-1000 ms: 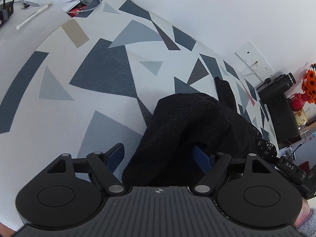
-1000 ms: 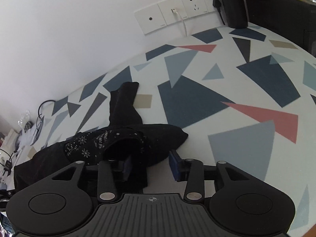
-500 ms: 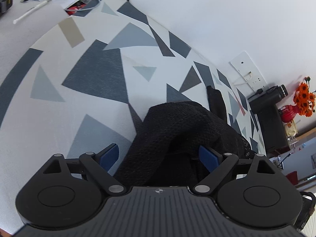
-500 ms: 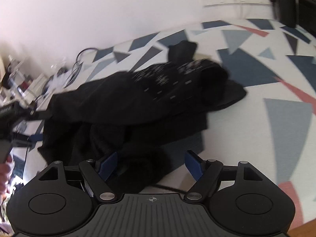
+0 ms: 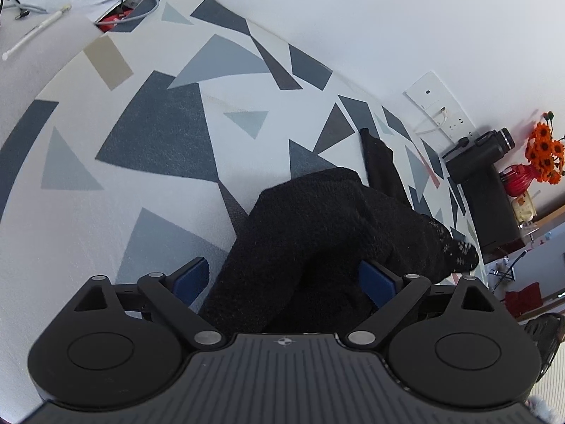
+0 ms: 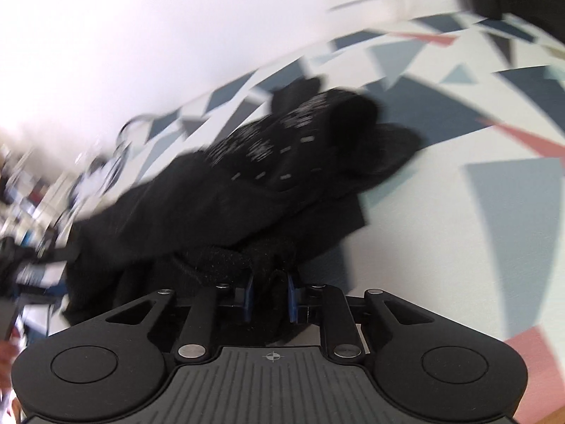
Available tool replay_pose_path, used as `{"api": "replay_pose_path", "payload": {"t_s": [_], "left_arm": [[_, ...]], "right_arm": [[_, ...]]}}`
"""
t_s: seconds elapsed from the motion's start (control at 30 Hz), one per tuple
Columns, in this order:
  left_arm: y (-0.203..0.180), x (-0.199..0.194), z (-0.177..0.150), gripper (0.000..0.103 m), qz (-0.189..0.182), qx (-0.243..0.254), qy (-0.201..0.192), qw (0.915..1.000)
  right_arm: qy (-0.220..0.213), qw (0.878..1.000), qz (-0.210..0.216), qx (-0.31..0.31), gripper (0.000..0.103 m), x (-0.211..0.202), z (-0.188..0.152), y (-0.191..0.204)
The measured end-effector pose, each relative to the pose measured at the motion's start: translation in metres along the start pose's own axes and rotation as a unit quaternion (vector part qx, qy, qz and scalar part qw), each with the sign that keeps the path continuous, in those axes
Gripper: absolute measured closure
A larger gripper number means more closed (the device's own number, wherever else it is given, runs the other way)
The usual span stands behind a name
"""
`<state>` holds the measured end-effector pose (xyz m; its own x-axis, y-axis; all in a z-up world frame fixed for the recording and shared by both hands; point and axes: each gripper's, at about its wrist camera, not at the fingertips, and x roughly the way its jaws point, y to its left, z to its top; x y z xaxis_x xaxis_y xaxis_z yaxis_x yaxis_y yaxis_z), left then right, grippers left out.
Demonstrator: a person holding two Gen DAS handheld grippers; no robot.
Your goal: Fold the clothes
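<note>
the big worktop (image 5: 152,134) has a white cover with grey, blue and pink triangles on it. on it lies a black knit top (image 6: 268,176), all bunched up and not flat. it has a patch of small white marks, and one long black part (image 5: 379,162) sticks out toward the wall.

the right claw (image 6: 270,298) is nearly closed, and it pinches a fold of the black knit top between its blue pads (image 6: 249,296). the right view is blurry, so that claw looks to be on the move.

the left claw (image 5: 286,279) is wide, with one blue pad on each side of a hump of the top. the cloth sits between the pads, but they do not squeeze it.

i think the step in hand is getting hold of the top so it can be lifted or spread. next, the left claw needs to close on the cloth in front of it. then both claws can pull the top out flat, with a gentle tug so the knit does not slip out.
</note>
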<state>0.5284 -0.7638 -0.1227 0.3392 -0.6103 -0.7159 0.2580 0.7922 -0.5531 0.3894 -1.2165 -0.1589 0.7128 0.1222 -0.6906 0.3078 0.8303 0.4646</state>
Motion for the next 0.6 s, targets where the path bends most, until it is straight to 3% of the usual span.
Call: {"api": "replay_pose_path", "payload": {"t_s": [0.17, 0.27, 0.37, 0.5, 0.57, 0.6], "left_arm": [[-0.003, 0.008, 0.003, 0.008, -0.05, -0.012, 0.006, 0.9987], [-0.011, 0.016, 0.002, 0.008, -0.059, -0.003, 0.02, 0.998], [-0.02, 0.024, 0.001, 0.008, -0.066, 0.01, 0.036, 0.9971], [-0.026, 0.031, 0.001, 0.008, -0.088, -0.002, 0.047, 0.995], [-0.03, 0.034, 0.001, 0.007, -0.084, 0.01, 0.053, 0.995], [-0.031, 0.036, 0.001, 0.007, -0.082, 0.013, 0.057, 0.9949]], "right_arm": [[-0.044, 0.995, -0.041, 0.082, 0.088, -0.023, 0.023, -0.039], [-0.084, 0.986, -0.105, 0.1, 0.088, -0.039, 0.042, -0.063], [-0.137, 0.968, -0.167, 0.125, 0.088, -0.055, 0.058, -0.085], [-0.207, 0.933, -0.247, 0.159, 0.088, -0.078, 0.075, -0.112], [-0.217, 0.92, -0.272, 0.179, 0.078, -0.082, 0.076, -0.121], [-0.208, 0.923, -0.264, 0.188, 0.072, -0.08, 0.072, -0.123]]}}
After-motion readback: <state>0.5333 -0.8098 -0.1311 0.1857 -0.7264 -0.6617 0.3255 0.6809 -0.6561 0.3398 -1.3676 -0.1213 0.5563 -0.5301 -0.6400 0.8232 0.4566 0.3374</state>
